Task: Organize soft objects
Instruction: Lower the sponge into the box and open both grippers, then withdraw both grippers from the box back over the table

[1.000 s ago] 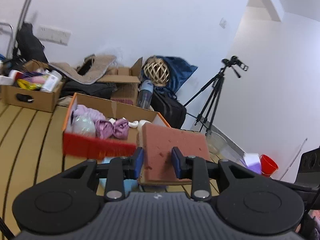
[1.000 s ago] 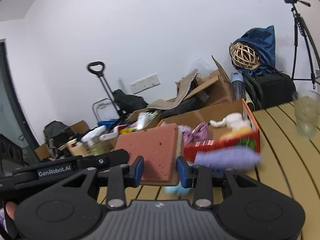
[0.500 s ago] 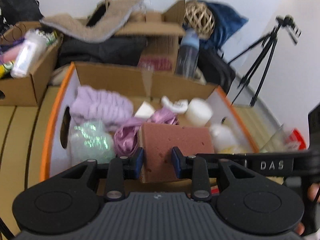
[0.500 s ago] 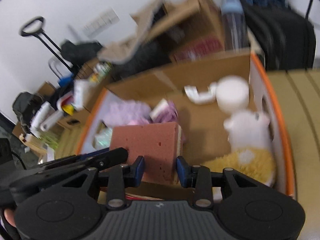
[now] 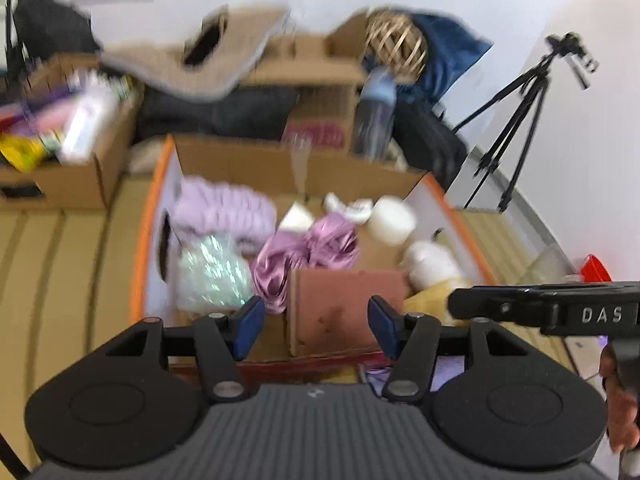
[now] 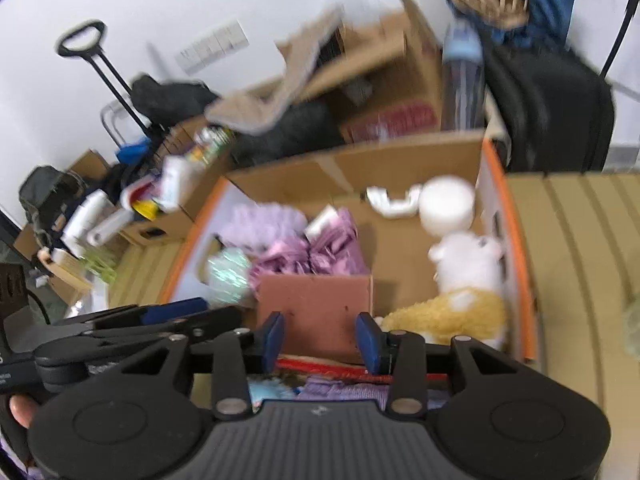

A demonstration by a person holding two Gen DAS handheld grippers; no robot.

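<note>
Item: sponge (image 5: 348,308), reddish-brown block, pale layer on one side. Location: inside the box (image 5: 148,240), near edge, centre. Purple cloth (image 5: 304,252) lies just beyond it to the left; a white-and-yellow plush (image 6: 464,280) lies to its right.

Box: cardboard, orange rim, on the slatted worktop (image 5: 56,280). Other contents: lilac fluffy piece (image 5: 224,208) at far left, shiny green bundle (image 5: 212,272) near left, white roll (image 6: 448,204) at far right. Purple and pale blue soft things show on the worktop below the box's near wall, partly hidden by the gripper bodies; their kind cannot be told.

Left gripper (image 5: 316,324): spread wide, pads standing clear of the sponge on both sides, holding nothing.

Right gripper (image 6: 320,338): parted, fingers flanking the sponge's near end. Motion blur leaves it uncertain whether the pads touch; no squeeze of the foam is visible.

Step in hand, as judged: release of the sponge into the box, placement essentially done.

Next move, as judged: draw both grippers up and back without dragging the sponge or catching the near wall, then go for a soft thing outside the box.
</note>
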